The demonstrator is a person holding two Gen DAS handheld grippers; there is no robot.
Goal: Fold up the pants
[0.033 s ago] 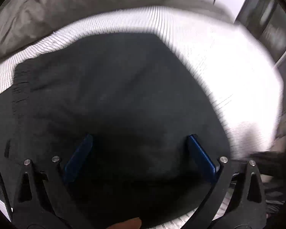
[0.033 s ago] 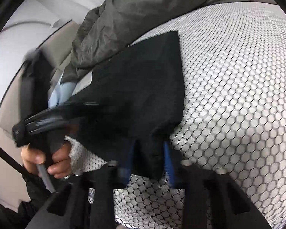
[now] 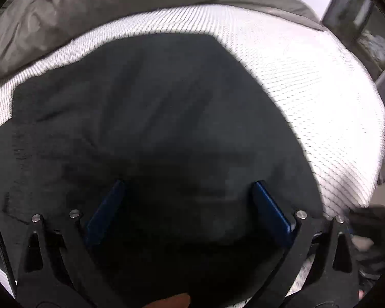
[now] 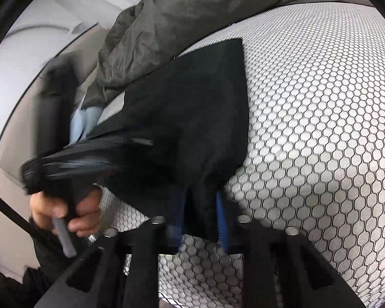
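A: Where are the pants (image 4: 192, 118) rn?

B: Spread on the white honeycomb-pattern cover (image 4: 320, 128), dark fabric, mostly flat w/ soft creases. In the left wrist view they fill most of the pic, cover showing as a pale band round the top and right. A grey-green blanket (image 3: 115, 7) is bunched up at the far edge of the cover, and in the right wrist view it overlaps the far side of the pants.

A: Right gripper (image 4: 201, 220)?

B: Blue pads are close together, clamped on a near edge of the pants. That bit of cloth bunches up and hangs between them, lifted a little off the cover.

A: And the left gripper (image 3: 187, 213)?

B: Jaws wide apart, blue pads (image 3: 269, 213) out on either side over the dark fabric. Nothing gripped. Can't tell if the tips touch the cloth, too dark there.

A: Anything else in shot?

B: Right wrist view, at left: a hand (image 4: 64, 205) wrapped round the handle of the left gripper, blurred. Just past it a scrap of light blue cloth (image 4: 84, 123) at the edge of the cover, beside the blanket.
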